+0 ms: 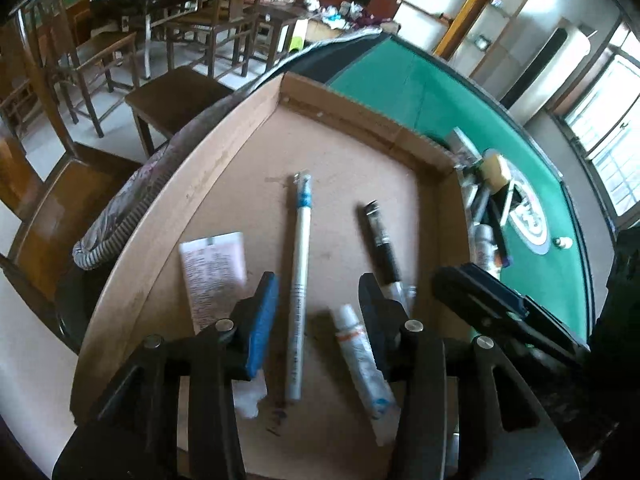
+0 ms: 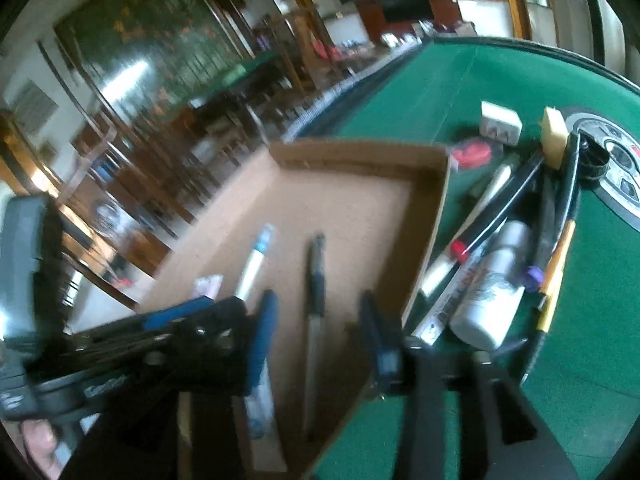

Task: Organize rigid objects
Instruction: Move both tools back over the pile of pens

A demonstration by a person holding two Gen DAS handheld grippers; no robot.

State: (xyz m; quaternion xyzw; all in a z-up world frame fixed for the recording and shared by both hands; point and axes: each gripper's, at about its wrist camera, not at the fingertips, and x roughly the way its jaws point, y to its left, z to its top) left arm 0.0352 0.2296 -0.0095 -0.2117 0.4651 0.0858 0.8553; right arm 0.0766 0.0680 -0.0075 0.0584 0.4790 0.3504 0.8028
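Note:
A shallow cardboard box point(image 1: 224, 168) point(image 2: 424, 216) lies on the green table. On its floor lie a long white pen point(image 1: 299, 280) point(image 2: 250, 272), a black pen point(image 1: 382, 244) point(image 2: 315, 280), a small white tube point(image 1: 360, 356) and a flat pink tube point(image 1: 214, 272). My left gripper point(image 1: 318, 320) is open low over the box, the white pen lying loose between its fingers. My right gripper point(image 2: 322, 336) is open too, with the black pen lying loose between its fingers; it also shows at the box's right edge point(image 1: 480, 300). The right wrist view is blurred.
To the right of the box a heap rests on the green felt point(image 2: 400, 92): a white bottle point(image 2: 494, 292), black and white markers point(image 2: 500, 204), an orange pen point(image 2: 558, 268), a yellow sponge point(image 2: 554, 136), a white block point(image 2: 500, 124). Wooden chairs point(image 1: 176, 92) stand beyond the table's left edge.

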